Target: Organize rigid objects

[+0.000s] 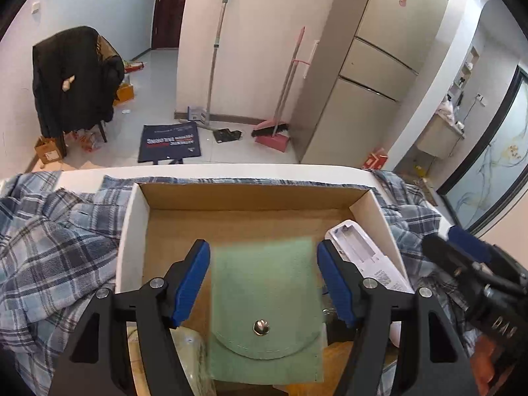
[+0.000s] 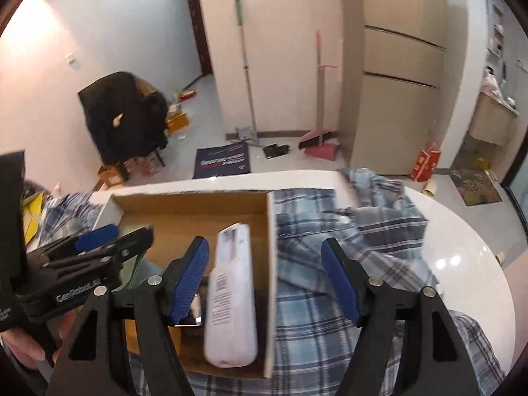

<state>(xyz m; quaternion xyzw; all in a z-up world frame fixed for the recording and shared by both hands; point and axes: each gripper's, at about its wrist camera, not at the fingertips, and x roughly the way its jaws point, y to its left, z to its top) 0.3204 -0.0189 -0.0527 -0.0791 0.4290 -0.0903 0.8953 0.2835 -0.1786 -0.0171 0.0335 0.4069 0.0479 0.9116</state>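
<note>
Remote control [image 2: 231,297], white, lying face down inside the open cardboard box [image 2: 198,204], pressed lengthwise along the box's right wall, battery bay uncovered and label side up. Box resting on a blue plaid cloth [image 2: 330,231] spread over the white bench [image 2: 462,231], close to the bench's far edge, with more cloth bunched between the box and the bench's rounded right edge.

Right gripper [image 2: 264,245] hanging above the box's right wall, fingers [image 2: 191,277] spread wide and holding nothing. Left pad just beside the remote's edge, right pad well apart from it over the cloth; remote lying loose below. Same gripper visible from the left wrist as a dark shape [image 1: 462,244] at the right of the box.

Green pouch [image 1: 267,297] with a metal snap on its rounded flap, seen in the left wrist view filling almost the whole gap between the fingers [image 1: 194,280] of the left gripper [image 1: 263,247], over the box's brown floor. Fingers held fairly wide; edges of the pouch blurred, so cannot tell whether the pads press on it or merely flank it. Remote [image 1: 356,250] just right of the pouch here, against the same wall. From the right wrist, left gripper [image 2: 112,237] reaching over the box's left wall, a person's hand [image 2: 23,343] behind it. Other items at the box's near end too unclear to name.
</note>
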